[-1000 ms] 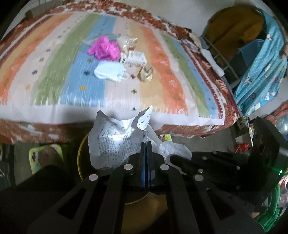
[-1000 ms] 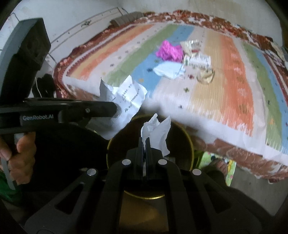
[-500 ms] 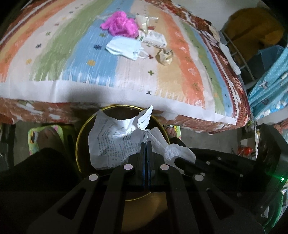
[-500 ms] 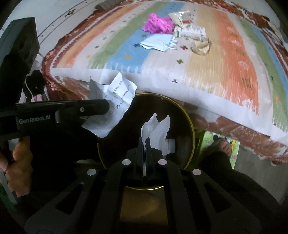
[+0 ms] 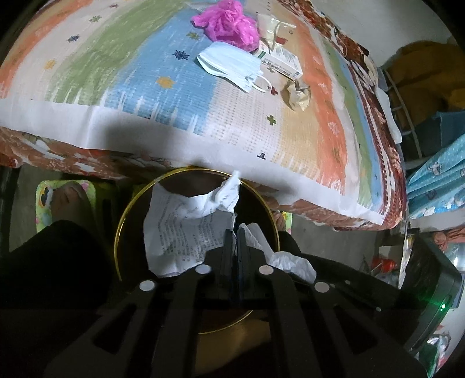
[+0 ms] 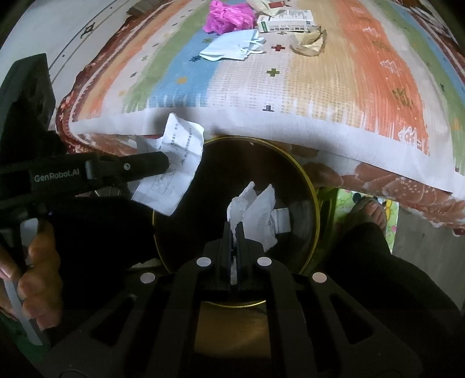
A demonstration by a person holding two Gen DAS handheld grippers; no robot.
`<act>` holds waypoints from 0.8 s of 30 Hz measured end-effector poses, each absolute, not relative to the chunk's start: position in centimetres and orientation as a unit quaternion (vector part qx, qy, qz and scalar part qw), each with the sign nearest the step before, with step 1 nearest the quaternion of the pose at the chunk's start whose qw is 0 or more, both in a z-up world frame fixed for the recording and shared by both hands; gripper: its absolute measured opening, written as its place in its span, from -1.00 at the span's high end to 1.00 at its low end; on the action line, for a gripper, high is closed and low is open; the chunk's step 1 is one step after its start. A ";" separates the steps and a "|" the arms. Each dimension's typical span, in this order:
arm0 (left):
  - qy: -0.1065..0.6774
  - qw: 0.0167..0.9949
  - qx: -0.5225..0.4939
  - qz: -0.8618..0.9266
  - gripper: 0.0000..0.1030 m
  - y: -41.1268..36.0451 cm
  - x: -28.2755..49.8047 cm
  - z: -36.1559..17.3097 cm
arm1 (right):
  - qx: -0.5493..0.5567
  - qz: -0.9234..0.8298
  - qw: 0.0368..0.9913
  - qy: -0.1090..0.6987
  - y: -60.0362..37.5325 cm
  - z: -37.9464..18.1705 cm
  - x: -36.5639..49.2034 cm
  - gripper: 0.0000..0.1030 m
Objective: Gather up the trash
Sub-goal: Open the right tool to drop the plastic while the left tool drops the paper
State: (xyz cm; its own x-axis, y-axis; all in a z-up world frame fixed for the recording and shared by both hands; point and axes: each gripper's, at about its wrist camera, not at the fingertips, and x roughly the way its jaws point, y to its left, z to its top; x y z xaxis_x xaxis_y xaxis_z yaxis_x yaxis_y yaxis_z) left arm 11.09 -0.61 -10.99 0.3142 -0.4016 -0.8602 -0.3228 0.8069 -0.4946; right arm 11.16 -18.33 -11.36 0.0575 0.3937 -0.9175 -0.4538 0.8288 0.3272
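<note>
- The left gripper (image 5: 234, 232) has its jaws clenched on a crumpled printed paper (image 5: 186, 229), and it holds this sheet over the round bin with the gold rim (image 5: 116, 241).
- From the right wrist view, the same paper (image 6: 177, 162) hangs at the left edge of the bin (image 6: 315, 209), partly outside the rim.
- The right gripper (image 6: 234, 228) has its jaws clenched on a white tissue (image 6: 255, 209), above the dark inside of the bin.
- A small white piece (image 6: 282, 221) lies in the bin, just behind the tissue.
- The bin stands on the floor, right at the edge of the bed with the striped cover (image 5: 305, 136).
- On the bed more trash is lying together: a pink plastic bag (image 5: 229, 23), a blue face mask (image 5: 229, 64), a small white box (image 5: 280, 59) and a crumpled brown wrapper (image 5: 298, 94).
- A foot in a slipper (image 6: 370, 210) is on the floor, to the right of the bin.
</note>
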 end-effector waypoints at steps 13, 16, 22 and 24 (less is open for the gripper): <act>0.564 0.762 -0.318 -0.024 0.41 0.1 10.6 -9.7 | -0.018 0.281 0.747 0.603 -18.9 -10.3 11.3 0.43; 0.556 0.770 -0.312 -0.021 0.31 0.3 10.3 -9.0 | -0.013 0.280 0.756 0.592 -19.3 -9.7 11.3 0.40; 0.536 0.785 -0.310 -0.020 0.06 0.7 9.6 -7.4 | -0.016 0.281 0.780 0.559 -19.8 -8.0 11.0 0.22; 0.531 0.788 -0.311 -0.017 0.00 0.9 9.5 -7.1 | -0.019 0.280 0.788 0.548 -19.9 -7.5 10.9 0.19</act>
State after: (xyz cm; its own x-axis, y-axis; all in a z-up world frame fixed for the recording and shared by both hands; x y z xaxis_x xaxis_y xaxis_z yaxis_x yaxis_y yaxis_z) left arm 9.54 0.94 -7.10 0.4364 -0.3564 -0.8261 -0.3032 0.8062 -0.5080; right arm 10.90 -19.85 -7.48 0.2419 0.4200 -0.8747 -0.4614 0.8428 0.2771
